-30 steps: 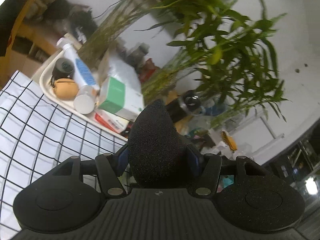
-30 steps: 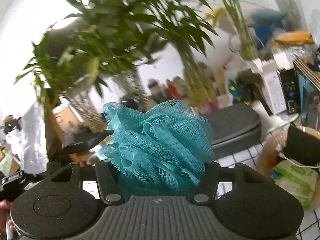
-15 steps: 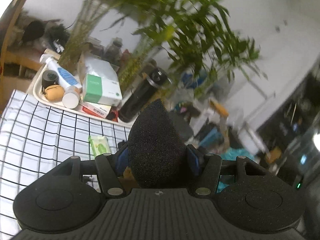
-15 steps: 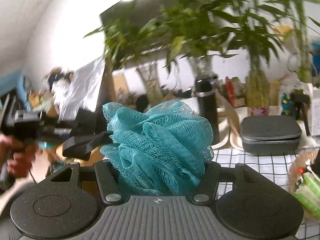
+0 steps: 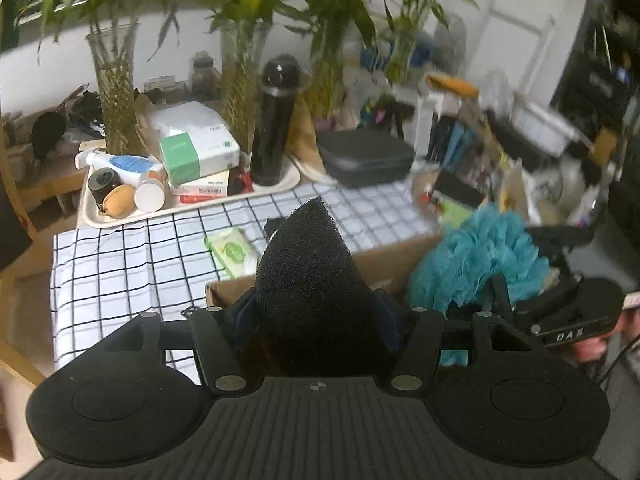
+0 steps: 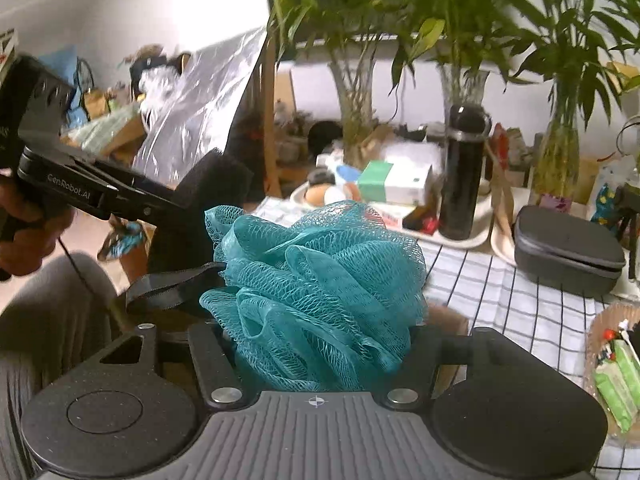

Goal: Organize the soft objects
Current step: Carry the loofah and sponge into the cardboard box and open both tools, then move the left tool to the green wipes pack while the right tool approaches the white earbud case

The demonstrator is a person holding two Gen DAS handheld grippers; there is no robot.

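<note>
1. While the left wrist view tilts down at the counter with its black-and-white checked cloth, the left hand-held gripper is clamped on a black foam sponge, teardrop shaped, its tip pointing away from the camera.
   - Cardboard box sits on the counter right behind the sponge; its open edge shows on both sides of the sponge.
   - Green wipes pack lies flat on the cloth, left of and behind the sponge, just beyond the box corner.
   - Cream tray at the counter's far edge, well behind the sponge; black bottle stands upright on it.
   - Grey zip case right of the tray.
   - Right of the sponge: teal mesh pouf, blurred, in the right hand-held gripper, over the box's right end.

2. Right wrist view: right hand-held gripper clamped on the teal mesh pouf; the mesh bulges out past both fingers.
   - Dark ribbon loop hangs off the pouf's left side.
   - Left of and behind the pouf: left hand-held gripper with the black foam sponge, held by a hand.
   - Black bottle and grey zip case right of and behind the pouf, on the counter.
</note>
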